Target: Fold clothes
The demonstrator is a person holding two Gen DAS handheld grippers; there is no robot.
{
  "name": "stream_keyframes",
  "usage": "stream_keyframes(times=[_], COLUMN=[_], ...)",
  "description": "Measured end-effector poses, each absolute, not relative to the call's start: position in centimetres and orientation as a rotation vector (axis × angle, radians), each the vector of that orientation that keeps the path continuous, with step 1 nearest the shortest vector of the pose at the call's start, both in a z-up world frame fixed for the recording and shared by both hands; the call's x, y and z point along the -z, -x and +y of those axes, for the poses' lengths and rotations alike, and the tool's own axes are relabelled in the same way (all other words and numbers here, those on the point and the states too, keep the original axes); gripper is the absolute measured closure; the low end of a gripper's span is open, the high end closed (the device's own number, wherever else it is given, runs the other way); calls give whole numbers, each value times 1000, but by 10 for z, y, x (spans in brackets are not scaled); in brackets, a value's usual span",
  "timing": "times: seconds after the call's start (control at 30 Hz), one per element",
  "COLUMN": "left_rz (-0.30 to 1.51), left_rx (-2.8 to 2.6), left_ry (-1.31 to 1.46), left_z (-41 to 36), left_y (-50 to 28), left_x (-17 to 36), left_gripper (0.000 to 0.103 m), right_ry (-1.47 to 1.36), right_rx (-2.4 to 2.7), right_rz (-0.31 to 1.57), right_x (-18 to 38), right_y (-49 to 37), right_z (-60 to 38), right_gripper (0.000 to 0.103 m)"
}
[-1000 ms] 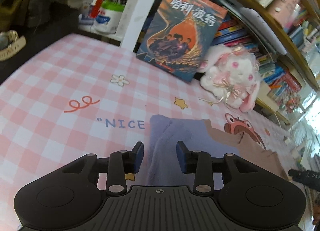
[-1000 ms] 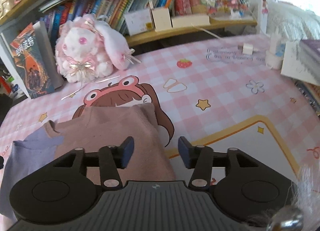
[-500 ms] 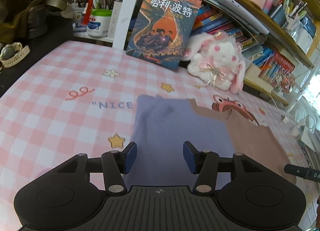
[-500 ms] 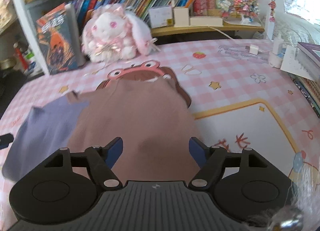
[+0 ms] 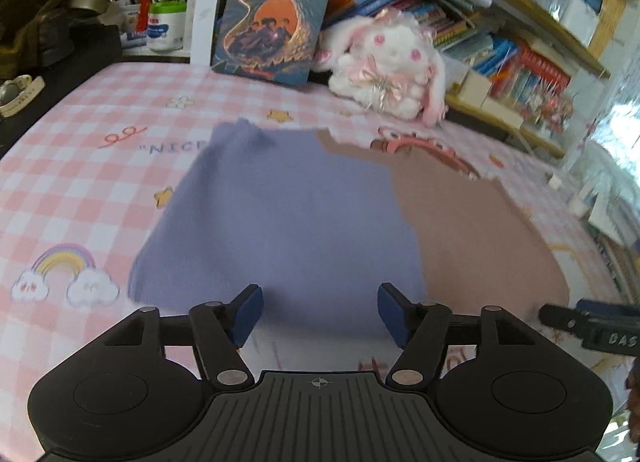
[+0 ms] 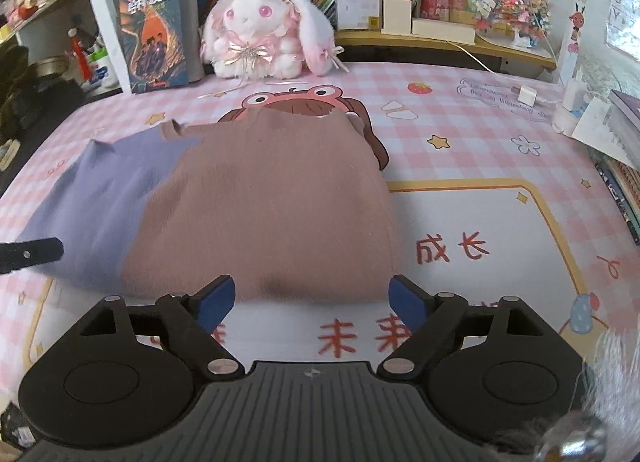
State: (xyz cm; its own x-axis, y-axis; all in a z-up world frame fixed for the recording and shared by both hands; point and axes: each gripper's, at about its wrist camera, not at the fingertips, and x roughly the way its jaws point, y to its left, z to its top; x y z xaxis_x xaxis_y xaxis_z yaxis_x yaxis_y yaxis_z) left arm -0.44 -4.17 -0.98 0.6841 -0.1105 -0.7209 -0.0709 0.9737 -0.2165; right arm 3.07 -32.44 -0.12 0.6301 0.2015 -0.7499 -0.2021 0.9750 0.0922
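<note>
A two-tone garment lies flat on the pink checked mat: a lavender half [image 5: 288, 217] on the left and a dusty brown half [image 5: 476, 229] on the right. From the right wrist view the brown half [image 6: 280, 213] fills the middle, with the lavender half [image 6: 100, 205] to its left. My left gripper [image 5: 320, 312] is open just short of the lavender near hem, holding nothing. My right gripper [image 6: 312, 300] is open at the brown near hem, also holding nothing. The tip of the left gripper [image 6: 30, 254] pokes in at the left edge of the right wrist view.
A plush bunny [image 6: 264, 29] and an upright book [image 6: 156, 45] stand at the back of the mat [image 6: 460, 221] before bookshelves. A charger and a white bottle [image 6: 574, 95] sit at the far right beside stacked books. Jars and pens [image 5: 160, 25] stand at the far left.
Both grippers have pulled back toward the near edge and opened wider. The garment now lies spread flat, its near hem just ahead of the fingertips.
</note>
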Motion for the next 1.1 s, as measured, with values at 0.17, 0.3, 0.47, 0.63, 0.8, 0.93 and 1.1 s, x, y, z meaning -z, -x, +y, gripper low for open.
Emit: stream_keyframes(times=[0.17, 0.3, 0.47, 0.63, 0.8, 0.93, 1.1], left_rz=[824, 834, 844, 845, 847, 853, 818], left_rx=[-23, -54, -92, -134, -173, -178, -241], left_ry=[216, 219, 229, 253, 286, 423, 800], left_z=[-63, -78, -93, -94, -93, -70, -17], left_y=[21, 33, 45, 53, 60, 54, 43], left_x=[9, 11, 14, 15, 17, 20, 35], left_gripper=[27, 26, 26, 26, 26, 26, 26], right_ry=[16, 29, 49, 61, 62, 44, 55], right_rx=[-265, -297, -337, -360, -389, -391, -387], right_rz=[858, 868, 880, 883, 884, 892, 867], right_x=[1, 4, 8, 11, 12, 14, 8], right_y=[-21, -16, -7, -1, 2, -2, -12], right_z=[-341, -352, -365, -376, -379, -375, -363], right_gripper=[17, 17, 17, 17, 17, 17, 17])
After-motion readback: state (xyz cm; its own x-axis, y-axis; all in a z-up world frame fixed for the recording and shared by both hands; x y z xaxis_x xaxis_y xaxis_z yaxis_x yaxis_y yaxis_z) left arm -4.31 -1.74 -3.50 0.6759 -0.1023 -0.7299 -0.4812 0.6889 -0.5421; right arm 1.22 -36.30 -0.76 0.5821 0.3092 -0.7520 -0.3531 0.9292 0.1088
